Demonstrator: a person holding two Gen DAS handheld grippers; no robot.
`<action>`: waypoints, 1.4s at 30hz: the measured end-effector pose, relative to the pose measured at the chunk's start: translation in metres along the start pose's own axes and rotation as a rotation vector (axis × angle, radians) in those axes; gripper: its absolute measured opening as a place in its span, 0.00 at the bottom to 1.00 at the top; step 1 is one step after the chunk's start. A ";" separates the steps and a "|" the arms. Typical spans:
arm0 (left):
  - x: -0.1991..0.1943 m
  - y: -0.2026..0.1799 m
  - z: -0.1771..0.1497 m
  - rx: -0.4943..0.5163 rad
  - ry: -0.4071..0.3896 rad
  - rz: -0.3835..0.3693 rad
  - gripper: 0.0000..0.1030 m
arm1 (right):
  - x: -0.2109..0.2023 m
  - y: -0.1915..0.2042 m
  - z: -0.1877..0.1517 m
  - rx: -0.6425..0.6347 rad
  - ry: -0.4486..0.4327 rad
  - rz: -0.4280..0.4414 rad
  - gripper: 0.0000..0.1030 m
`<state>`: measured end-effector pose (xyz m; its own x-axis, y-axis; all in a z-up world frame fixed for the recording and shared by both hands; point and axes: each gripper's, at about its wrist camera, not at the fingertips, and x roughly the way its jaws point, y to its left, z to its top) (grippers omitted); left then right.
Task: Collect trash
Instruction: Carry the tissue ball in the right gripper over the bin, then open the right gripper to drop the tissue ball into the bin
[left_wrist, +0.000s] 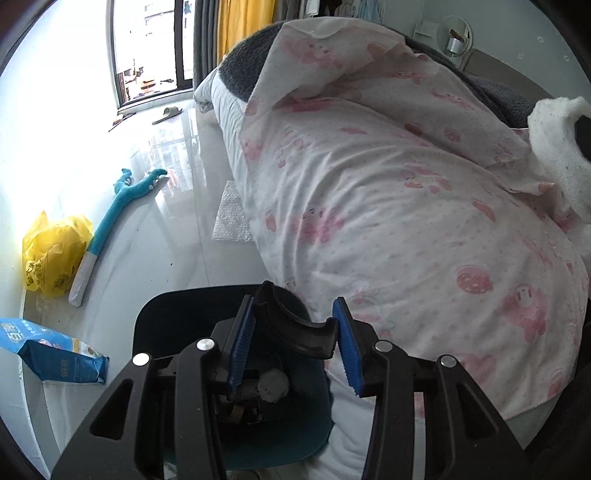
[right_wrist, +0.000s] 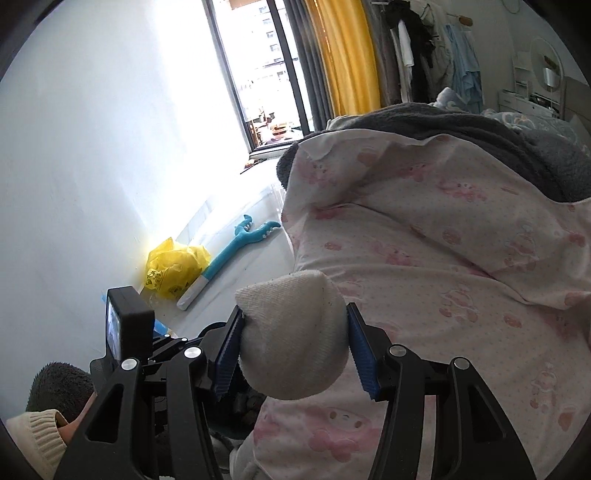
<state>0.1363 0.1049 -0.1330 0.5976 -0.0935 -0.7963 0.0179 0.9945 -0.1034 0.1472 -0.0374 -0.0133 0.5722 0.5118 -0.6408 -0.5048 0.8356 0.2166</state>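
My left gripper (left_wrist: 293, 345) is shut on the black curved handle (left_wrist: 295, 325) of a dark teal trash bin (left_wrist: 295, 435) and holds it beside the bed. Crumpled tissue (left_wrist: 273, 386) and other scraps lie inside the bin. My right gripper (right_wrist: 295, 349) is shut on a white cloth wad (right_wrist: 295, 336) above the pink patterned quilt (right_wrist: 443, 277). The same white wad shows at the right edge of the left wrist view (left_wrist: 557, 147). The left gripper's camera block (right_wrist: 127, 325) shows at lower left of the right wrist view.
The bed with the pink quilt (left_wrist: 406, 203) and a grey blanket (left_wrist: 251, 62) fills the right. On the glossy floor lie a yellow plastic bag (left_wrist: 51, 254), a blue plush toy (left_wrist: 118, 206), a blue packet (left_wrist: 55, 350) and bubble wrap (left_wrist: 231, 214). The white wall is at left.
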 end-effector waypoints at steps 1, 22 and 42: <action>0.003 0.006 -0.003 -0.012 0.018 0.011 0.45 | 0.004 0.006 0.001 -0.010 0.005 0.005 0.54; 0.059 0.092 -0.075 -0.111 0.357 0.044 0.48 | 0.091 0.094 -0.002 -0.072 0.149 0.100 0.54; -0.010 0.134 -0.071 -0.133 0.153 0.083 0.90 | 0.159 0.100 -0.024 -0.035 0.317 0.044 0.54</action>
<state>0.0757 0.2357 -0.1814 0.4642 -0.0280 -0.8853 -0.1382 0.9850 -0.1037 0.1718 0.1229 -0.1111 0.3220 0.4554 -0.8300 -0.5496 0.8038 0.2277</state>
